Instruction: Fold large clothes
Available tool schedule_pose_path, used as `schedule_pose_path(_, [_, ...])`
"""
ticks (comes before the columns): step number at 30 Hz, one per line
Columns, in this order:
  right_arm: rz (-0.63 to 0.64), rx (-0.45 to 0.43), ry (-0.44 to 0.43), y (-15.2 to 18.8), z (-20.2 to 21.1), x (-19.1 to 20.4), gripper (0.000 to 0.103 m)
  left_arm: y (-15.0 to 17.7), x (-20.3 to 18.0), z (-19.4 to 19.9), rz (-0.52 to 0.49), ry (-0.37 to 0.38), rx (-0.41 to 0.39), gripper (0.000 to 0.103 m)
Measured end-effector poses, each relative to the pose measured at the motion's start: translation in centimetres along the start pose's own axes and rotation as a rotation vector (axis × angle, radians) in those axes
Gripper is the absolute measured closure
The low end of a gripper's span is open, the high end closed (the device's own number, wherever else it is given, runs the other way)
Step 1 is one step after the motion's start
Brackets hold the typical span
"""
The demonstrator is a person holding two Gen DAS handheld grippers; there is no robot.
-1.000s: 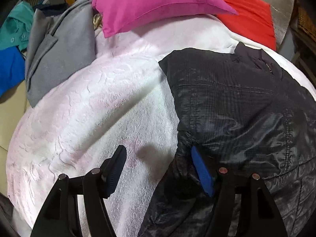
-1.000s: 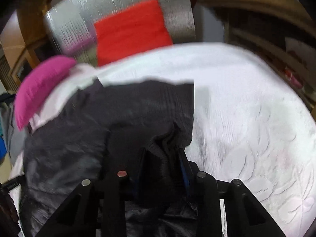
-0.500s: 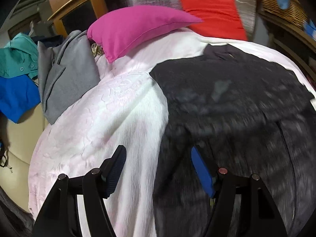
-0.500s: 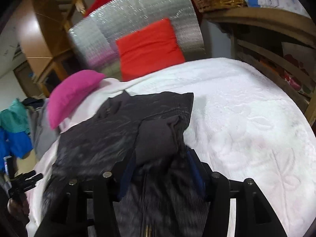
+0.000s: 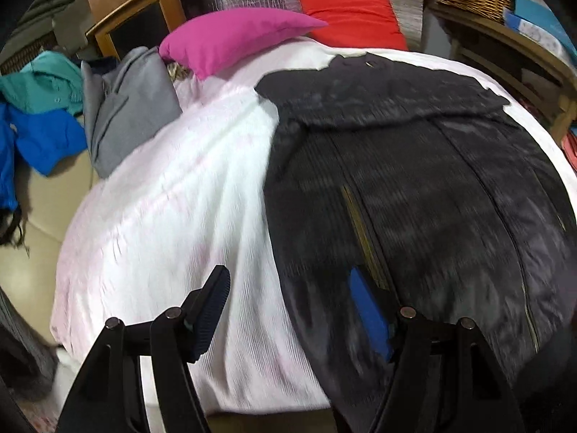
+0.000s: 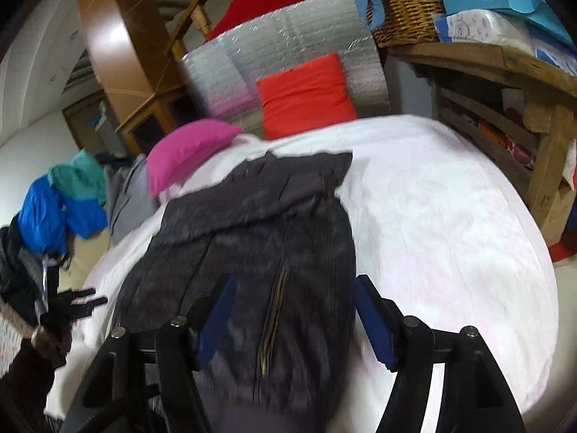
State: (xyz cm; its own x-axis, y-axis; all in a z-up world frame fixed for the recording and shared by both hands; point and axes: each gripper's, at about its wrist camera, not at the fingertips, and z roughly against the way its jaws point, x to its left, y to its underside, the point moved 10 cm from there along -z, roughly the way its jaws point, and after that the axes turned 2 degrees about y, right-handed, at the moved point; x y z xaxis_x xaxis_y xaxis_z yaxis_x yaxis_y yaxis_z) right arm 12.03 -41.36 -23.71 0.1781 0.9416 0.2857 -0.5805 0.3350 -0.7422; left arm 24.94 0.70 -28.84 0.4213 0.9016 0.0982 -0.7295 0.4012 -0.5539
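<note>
A large black jacket (image 5: 414, 187) lies flat on the white bed cover (image 5: 173, 209), collar at the far end, zipper running toward me and sleeves folded in. In the left wrist view my left gripper (image 5: 288, 288) stands open over the jacket's left edge, one pad above the cover and the other above the fabric, holding nothing. My right gripper (image 6: 295, 285) hovers over the lower part of the jacket (image 6: 252, 238); its jaws are opening and no cloth is pinched between the pads. The left gripper (image 6: 72, 303) also shows at the far left of the right wrist view, in a person's hand.
A pink pillow (image 5: 230, 39) and a red cushion (image 5: 349, 14) lie at the head of the bed. A grey garment (image 5: 126, 108) with blue and teal clothes (image 5: 39, 126) sits at the left. A wooden shelf (image 6: 505, 108) with a wicker basket (image 6: 407, 11) stands at the right.
My right gripper let go of the bunched jacket cloth and opened. Both grippers drew back and rose, so more of the bed shows. The jacket now lies flat.
</note>
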Motion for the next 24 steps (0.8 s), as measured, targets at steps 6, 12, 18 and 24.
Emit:
schedule_pose_path(6, [-0.018, 0.092, -0.035, 6.0, 0.3, -0.2, 0.032, 4.2, -1.5, 1.5, 0.012, 0.101, 0.019, 0.033])
schedule_pose_path(12, [-0.105, 0.133, -0.058, 10.1, -2.4, -1.6, 0.032, 7.7, -2.4, 1.4, 0.098, 0.209, 0.049, 0.033])
schedule_pose_path(18, [-0.238, 0.138, -0.131, 11.5, -5.7, -3.1, 0.032, 8.1, -2.5, 0.2, 0.246, 0.329, 0.052, 0.034])
schedule_pose_path(24, [-0.339, 0.136, -0.256, 12.1, -7.2, -2.7, 0.048, 8.0, -3.0, -0.7, 0.304, 0.371, 0.063, 0.046])
